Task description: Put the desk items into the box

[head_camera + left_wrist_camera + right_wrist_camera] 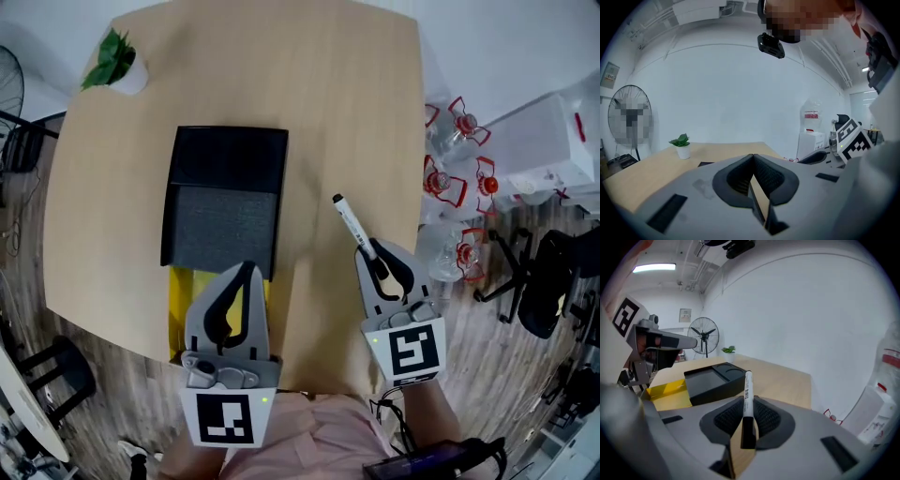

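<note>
On the worktop (356, 112) in head view, the black box (225, 202) seems empty, the marker (352, 225) right of it. Left gripper view: left claw (753, 177) pressed together on nothing. Right gripper view: right claw (746, 414) clamps the marker, not yet boxed

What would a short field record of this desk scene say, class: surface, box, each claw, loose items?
surface: wooden table
box: black, open, nothing seen in it
right claw: shut on a marker, tip pointing away from the person
left claw: shut, empty, above the yellow pad
yellow pad: flat at the box's near end
plant: far left corner, in a white pot
floor: bottles right of the table
</note>
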`<state>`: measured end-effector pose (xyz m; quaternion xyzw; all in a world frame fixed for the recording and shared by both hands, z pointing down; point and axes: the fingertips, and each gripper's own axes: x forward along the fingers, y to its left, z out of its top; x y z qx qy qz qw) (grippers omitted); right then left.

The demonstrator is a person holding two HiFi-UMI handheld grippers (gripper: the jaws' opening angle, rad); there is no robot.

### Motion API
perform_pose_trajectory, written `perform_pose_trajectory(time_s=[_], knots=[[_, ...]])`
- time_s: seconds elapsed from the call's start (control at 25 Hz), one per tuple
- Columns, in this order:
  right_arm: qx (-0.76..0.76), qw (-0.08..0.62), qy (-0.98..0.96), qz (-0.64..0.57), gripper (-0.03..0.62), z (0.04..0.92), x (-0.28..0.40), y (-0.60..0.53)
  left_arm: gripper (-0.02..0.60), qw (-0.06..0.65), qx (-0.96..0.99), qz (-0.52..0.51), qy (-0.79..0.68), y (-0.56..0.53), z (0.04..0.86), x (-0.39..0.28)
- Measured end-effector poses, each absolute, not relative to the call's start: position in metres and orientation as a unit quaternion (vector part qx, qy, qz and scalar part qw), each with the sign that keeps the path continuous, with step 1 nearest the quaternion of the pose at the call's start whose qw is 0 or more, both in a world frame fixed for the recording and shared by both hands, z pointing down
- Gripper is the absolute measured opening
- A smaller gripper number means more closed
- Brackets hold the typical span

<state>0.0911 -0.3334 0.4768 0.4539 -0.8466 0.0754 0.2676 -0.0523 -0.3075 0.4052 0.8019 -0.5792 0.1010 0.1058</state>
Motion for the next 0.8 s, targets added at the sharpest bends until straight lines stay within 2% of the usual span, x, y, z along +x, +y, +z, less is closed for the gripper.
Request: perform_pose_trajectory(time_s=[0.52,0.8], knots=[[0.429,0.153,-0.890,-0.023,0.067,0.319,0.083,-0.278,0.011,0.003,0.768,0.022,-0.640,-0.239,0.290,-0.041],[0.408,0.123,-0.903,-0.056,0.067,0.275,0.086,-0.237,0.010,-0.031,0.752,0.012,-0.659,-0.192,0.252,-0.032]])
